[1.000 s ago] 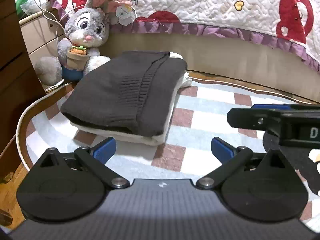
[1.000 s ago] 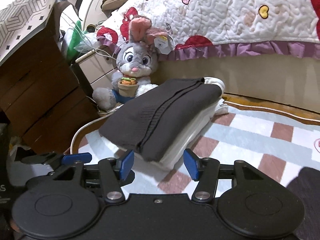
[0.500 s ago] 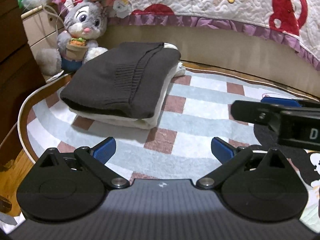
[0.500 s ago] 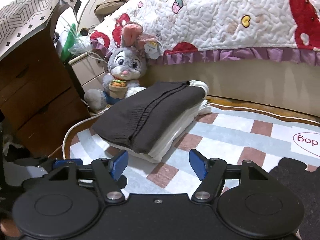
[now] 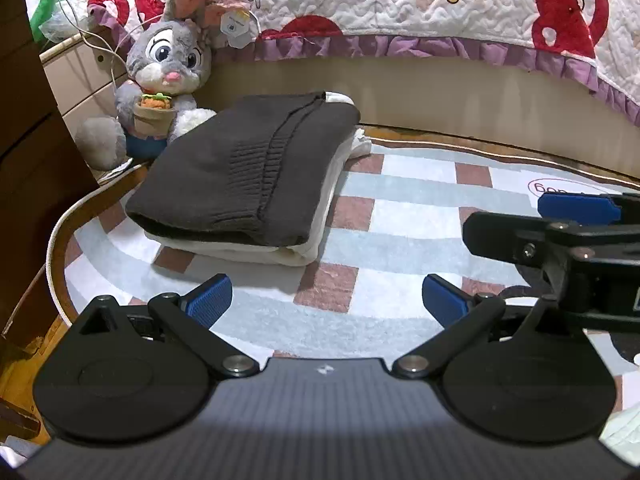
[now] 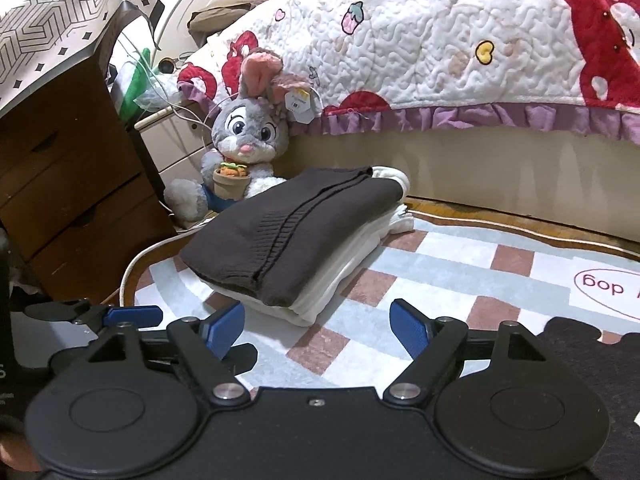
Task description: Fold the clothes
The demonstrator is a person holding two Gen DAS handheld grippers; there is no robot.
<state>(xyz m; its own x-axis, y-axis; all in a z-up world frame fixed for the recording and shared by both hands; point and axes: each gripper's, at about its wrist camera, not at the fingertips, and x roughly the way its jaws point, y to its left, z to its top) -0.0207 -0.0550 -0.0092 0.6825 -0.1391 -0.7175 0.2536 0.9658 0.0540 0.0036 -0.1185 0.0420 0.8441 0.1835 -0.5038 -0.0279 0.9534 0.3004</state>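
Observation:
A folded dark brown knit sweater (image 5: pixel 248 168) lies on top of a folded white garment (image 5: pixel 320 200) on the checked rug (image 5: pixel 400 216); the stack also shows in the right wrist view (image 6: pixel 288 224). My left gripper (image 5: pixel 326 300) is open and empty, a short way in front of the stack. My right gripper (image 6: pixel 318 322) is open and empty, near the stack's front corner. A dark garment (image 6: pixel 592 360) lies on the rug at the right edge. The right gripper's fingers (image 5: pixel 576 208) show at the right of the left wrist view.
A grey plush rabbit (image 5: pixel 164 80) sits behind the stack against the bed base (image 5: pixel 440 92), under a quilted cover (image 6: pixel 440 40). A wooden drawer chest (image 6: pixel 68 184) stands at the left. White cables (image 6: pixel 148 252) run along the rug's left edge.
Both grippers have drawn back and away from the folded stack, which now sits farther off. The right gripper's jaws have opened wider. The stack has not moved.

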